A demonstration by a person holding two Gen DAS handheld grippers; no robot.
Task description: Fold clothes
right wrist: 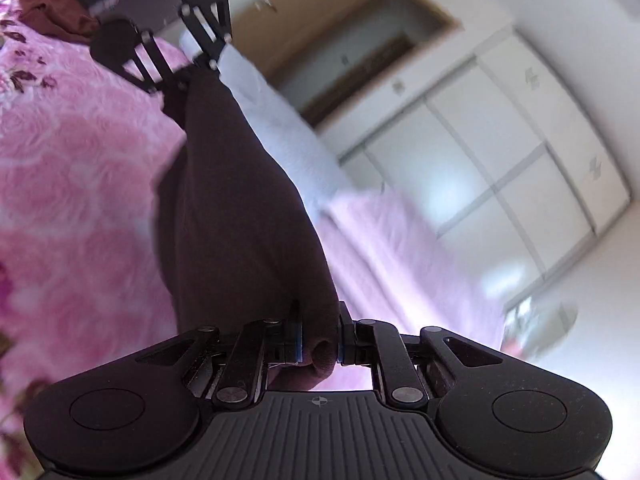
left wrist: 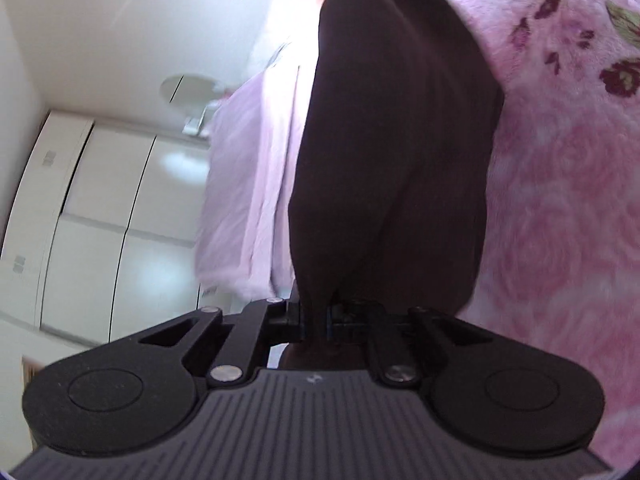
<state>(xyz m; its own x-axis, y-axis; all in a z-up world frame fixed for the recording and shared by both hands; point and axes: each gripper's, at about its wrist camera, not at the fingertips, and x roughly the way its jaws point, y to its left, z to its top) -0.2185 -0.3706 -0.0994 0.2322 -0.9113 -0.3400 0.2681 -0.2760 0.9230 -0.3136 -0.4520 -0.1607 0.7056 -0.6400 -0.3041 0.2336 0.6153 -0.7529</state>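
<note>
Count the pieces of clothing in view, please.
2. A dark brown garment hangs between the left gripper and right gripper; a reddish garment lies on the pink blanket. Others may be hidden.

Matt dark cloth garment (left wrist: 392,168), plush pink floral blanket (left wrist: 560,200), glossy white wardrobe doors (right wrist: 520,152), possibly lacquered

Room as you saw it: white wardrobe (right wrist: 520,152) with panelled doors, white ceiling (left wrist: 120,20) with round lamp (left wrist: 188,88), brown door (right wrist: 312,12), bed under pink floral blanket (left wrist: 560,200), bright daylight.
</note>
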